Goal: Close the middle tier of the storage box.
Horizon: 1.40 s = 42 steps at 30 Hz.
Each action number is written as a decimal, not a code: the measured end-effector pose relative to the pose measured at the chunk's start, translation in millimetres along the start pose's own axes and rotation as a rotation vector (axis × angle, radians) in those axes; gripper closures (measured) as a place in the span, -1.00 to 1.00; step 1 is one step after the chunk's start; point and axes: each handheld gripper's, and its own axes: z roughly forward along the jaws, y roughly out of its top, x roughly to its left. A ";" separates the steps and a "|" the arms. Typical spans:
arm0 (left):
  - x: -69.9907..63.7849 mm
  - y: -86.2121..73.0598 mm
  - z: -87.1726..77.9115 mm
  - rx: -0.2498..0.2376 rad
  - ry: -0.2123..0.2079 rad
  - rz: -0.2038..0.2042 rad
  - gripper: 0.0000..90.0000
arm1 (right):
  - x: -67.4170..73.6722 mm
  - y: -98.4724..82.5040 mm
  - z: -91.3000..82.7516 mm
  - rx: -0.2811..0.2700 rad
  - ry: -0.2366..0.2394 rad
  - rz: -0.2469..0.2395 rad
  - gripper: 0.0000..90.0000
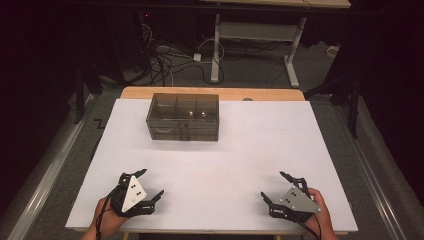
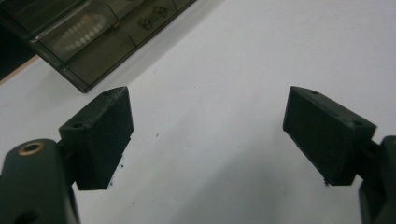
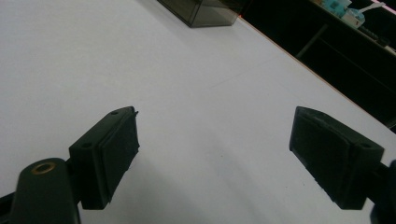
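A smoky transparent plastic box (image 1: 183,116) with small drawers stands at the far middle-left of the white table (image 1: 250,150). Its corner also appears top left in the left gripper view, box (image 2: 93,32), and at the top of the right gripper view, box (image 3: 201,11). My left gripper (image 1: 151,183) rests near the front left edge, held by a hand, jaws wide open and empty (image 2: 208,135). My right gripper (image 1: 274,186) sits near the front right edge, likewise open with nothing between its pads (image 3: 215,158).
The white sheet covers a wooden tabletop whose bare strip (image 1: 260,94) runs along the far edge. Beyond it, cables (image 1: 165,60) lie on the floor by a white desk frame (image 1: 216,45). Dark space surrounds the table sides.
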 end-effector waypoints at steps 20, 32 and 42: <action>-2.4 -0.8 -0.7 -0.020 0.019 0.011 -0.64 | 0.8 0.7 -0.1 -0.001 0.005 -0.019 -0.64; -6.0 -2.3 2.7 -0.003 0.009 0.027 -0.64 | -0.1 -0.3 0.4 -0.002 0.010 -0.022 -0.64; -3.1 -2.4 0.9 -0.009 0.015 0.017 -0.64 | -1.9 -1.4 1.8 0.005 0.001 0.012 -0.65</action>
